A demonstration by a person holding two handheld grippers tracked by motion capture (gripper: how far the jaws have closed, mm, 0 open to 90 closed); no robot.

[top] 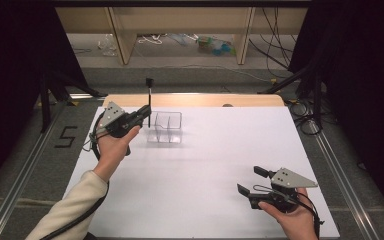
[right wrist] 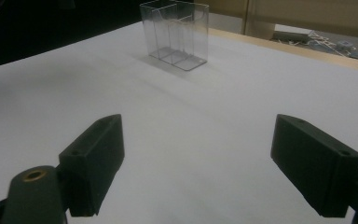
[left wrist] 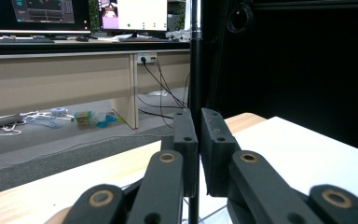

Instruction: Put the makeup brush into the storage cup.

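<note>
My left gripper is held at the table's far left, shut on a thin black rod that stands upright with a small head at its top. In the left gripper view the rod runs straight up between the two closed pads of my left gripper. Just right of it stands a clear plastic box with inner dividers, nothing visible inside; the rod's lower end hangs beside the box's left wall. My right gripper rests near the front right, open, jaws wide apart with nothing between them, facing the box.
A white sheet covers the table, with a wooden strip along the far edge. Beyond it are wooden desk legs and loose cables on the floor. Black stands rise at both sides. A "5" marks the floor at left.
</note>
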